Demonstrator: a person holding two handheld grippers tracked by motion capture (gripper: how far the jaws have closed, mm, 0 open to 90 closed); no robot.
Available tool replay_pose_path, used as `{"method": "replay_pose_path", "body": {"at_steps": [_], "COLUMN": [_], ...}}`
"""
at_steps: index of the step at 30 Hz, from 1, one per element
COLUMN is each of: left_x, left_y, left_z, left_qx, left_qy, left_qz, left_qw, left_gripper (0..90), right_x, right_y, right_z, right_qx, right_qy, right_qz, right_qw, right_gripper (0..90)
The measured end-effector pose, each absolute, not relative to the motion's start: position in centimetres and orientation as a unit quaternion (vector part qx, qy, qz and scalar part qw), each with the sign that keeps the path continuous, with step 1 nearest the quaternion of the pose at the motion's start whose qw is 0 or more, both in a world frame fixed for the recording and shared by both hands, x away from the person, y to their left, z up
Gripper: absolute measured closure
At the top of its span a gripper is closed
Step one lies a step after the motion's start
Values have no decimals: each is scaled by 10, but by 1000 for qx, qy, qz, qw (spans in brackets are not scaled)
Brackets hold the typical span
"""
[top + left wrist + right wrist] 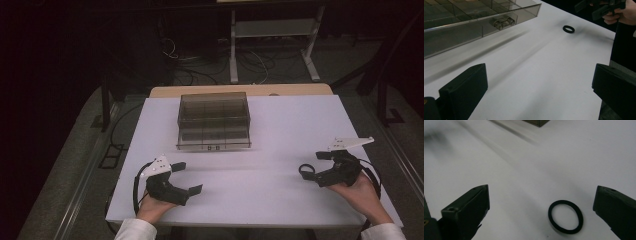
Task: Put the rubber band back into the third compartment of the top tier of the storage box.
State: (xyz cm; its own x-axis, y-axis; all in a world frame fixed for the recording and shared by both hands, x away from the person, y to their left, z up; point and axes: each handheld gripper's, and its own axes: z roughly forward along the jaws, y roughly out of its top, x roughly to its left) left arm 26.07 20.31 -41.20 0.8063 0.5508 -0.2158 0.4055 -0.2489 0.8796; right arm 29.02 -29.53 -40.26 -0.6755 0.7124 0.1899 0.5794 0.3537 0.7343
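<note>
Between the right tongs (541, 212), jaws spread wide, a black ring (565, 216) lies flat on the white worktop (564, 157), touching neither jaw. Left tongs (539, 95) also stand apart, well clear of the ring. From above, the smoked compartment box (214, 120) sits mid-worktop; its front latch (502, 22) is legible in the left gripper view.

My black right gripper (541, 207) frames a plain black ring (565, 216) on the white table (280, 145); at 12 o'clock, a smoky translucent grey-brown compartment box (214, 120).
</note>
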Motion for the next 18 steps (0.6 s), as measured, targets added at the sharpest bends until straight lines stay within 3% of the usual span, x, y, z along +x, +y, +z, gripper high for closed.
{"method": "replay_pose_path", "body": {"at_steps": [18], "left_x": [262], "left_y": [206], "left_z": [-412], "left_qx": [777], "left_qy": [302], "left_qz": [79], "left_qw": [547], "left_gripper": [0], "right_x": [313], "right_y": [-312], "right_z": [-407], "right_qx": [414], "right_qy": [810], "right_qz": [410], "right_qw": [65], "right_gripper": [3]}}
